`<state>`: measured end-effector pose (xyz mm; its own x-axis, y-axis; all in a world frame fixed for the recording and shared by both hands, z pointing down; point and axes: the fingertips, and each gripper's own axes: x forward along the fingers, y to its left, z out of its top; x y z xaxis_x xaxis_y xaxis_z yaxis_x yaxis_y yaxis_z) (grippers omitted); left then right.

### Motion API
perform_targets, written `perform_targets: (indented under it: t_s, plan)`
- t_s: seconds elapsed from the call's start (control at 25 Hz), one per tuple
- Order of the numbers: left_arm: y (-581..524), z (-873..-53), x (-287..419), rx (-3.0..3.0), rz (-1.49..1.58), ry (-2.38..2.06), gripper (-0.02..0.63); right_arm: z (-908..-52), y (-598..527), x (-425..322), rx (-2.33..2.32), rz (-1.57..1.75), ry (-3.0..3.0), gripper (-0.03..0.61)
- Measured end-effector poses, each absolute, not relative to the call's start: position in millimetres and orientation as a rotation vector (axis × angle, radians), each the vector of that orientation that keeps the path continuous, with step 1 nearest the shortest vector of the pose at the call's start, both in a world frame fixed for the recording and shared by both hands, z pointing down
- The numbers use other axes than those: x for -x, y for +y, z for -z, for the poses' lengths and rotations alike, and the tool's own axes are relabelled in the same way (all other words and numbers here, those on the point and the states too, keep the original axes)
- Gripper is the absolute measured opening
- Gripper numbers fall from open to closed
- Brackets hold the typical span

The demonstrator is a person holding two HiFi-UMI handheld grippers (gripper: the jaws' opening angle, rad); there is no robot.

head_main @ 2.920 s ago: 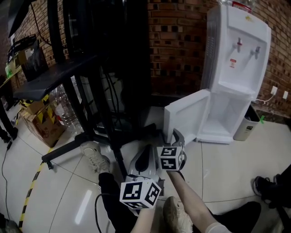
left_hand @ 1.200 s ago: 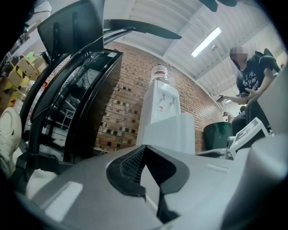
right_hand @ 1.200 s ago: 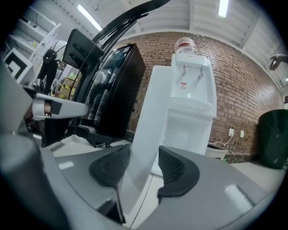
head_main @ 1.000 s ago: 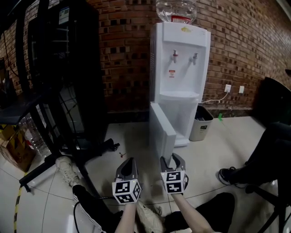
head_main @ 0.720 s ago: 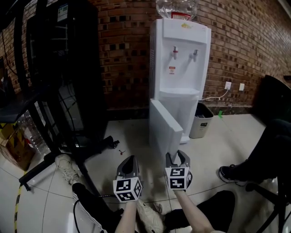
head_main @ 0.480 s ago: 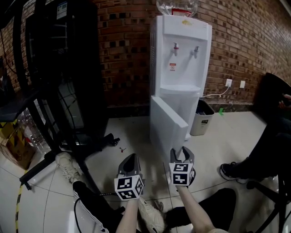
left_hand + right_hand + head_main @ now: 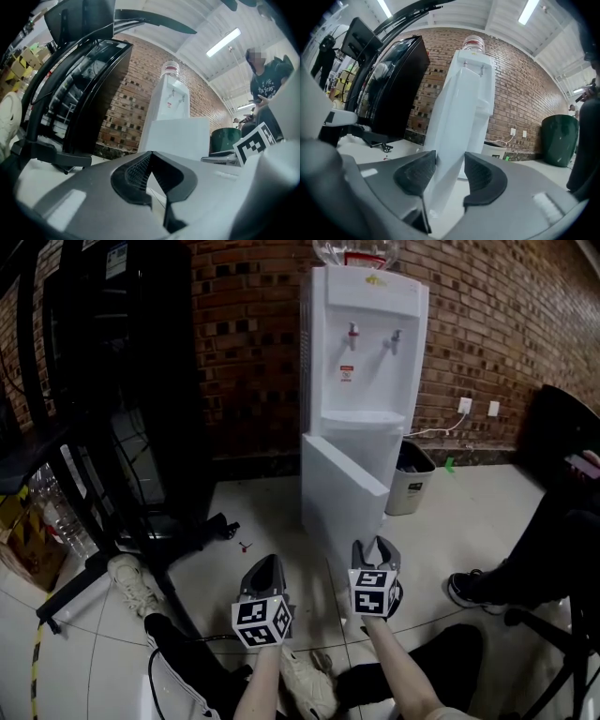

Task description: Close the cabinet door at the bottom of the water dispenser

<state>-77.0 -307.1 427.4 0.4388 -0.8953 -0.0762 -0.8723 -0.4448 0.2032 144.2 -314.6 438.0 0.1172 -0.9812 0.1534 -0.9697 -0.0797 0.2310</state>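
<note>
The white water dispenser (image 7: 361,352) stands against the brick wall. Its bottom cabinet door (image 7: 337,488) hangs open, swung out towards me. My right gripper (image 7: 377,547) is low at the door's free edge, its jaws open. In the right gripper view the door edge (image 7: 452,126) stands in the gap between the two pads (image 7: 415,178); I cannot tell whether they touch it. My left gripper (image 7: 267,570) hovers to the left of the door, apart from it. Its jaws (image 7: 149,154) meet at the tips with nothing in them.
A tall black rack (image 7: 131,381) fills the left side. A small waste bin (image 7: 411,479) stands right of the dispenser. A white shoe (image 7: 127,579) and dark trouser legs lie near my grippers. Another person's legs and a black shoe (image 7: 469,589) are at the right.
My right gripper has moved forward and right, up to the door's free edge. The left gripper has barely moved. The door stands open at about the same angle.
</note>
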Motion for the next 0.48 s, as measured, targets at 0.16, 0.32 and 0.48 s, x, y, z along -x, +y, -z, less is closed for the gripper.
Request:
perform_targets:
  t_s: [0.16, 0.32, 0.48]
  plan:
    - [-311.3, -419.8, 72.8, -2.576, 0.257, -1.570, 0.014, -439.3, -316.5, -153.7, -2.156, 0.047, -1.893, 0.173]
    - [-317.7, -413.9, 63.6, -2.618, 0.217, -1.561, 0.014, -439.6, -319.5, -159.6, -2.149, 0.043, -1.893, 0.167]
    - [-319.7, -413.1, 39.3, -2.701, 0.134, -1.506, 0.014, -440.1, -322.3, -170.0, -2.151, 0.033, -1.865, 0.161]
